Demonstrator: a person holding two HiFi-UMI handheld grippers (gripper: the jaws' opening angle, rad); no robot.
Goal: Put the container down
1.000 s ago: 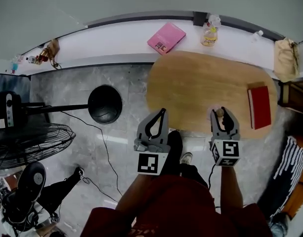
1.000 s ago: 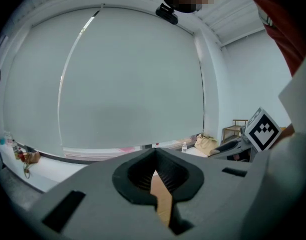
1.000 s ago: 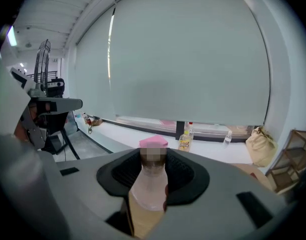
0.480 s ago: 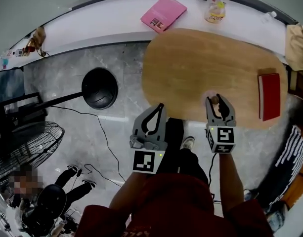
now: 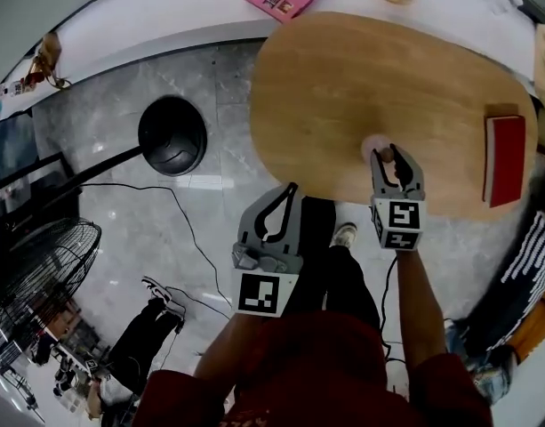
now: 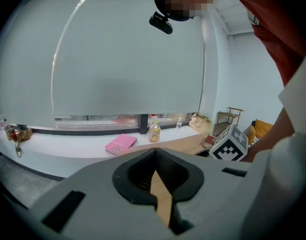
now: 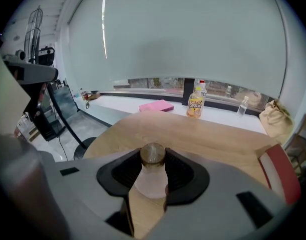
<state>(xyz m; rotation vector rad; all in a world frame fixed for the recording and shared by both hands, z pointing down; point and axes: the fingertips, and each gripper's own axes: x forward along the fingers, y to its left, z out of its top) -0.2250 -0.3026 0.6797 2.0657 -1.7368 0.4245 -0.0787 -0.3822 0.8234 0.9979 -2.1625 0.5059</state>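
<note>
Right gripper (image 7: pixel 153 154) clamped on container (image 7: pixel 152 181), contact with table (image 7: pixel 207 134) unclear; left gripper (image 6: pixel 153 151) closed, empty

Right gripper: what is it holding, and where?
A small frosted container, clamped between the fingers at its neck, just under the brown cap.

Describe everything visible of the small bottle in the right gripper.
The small frosted, translucent container has a round brownish-gold cap. It stands roughly upright, clamped at the neck between the pads of the right gripper, over the near edge of the oval wooden table. Whether its base touches the tabletop is unclear.
</note>
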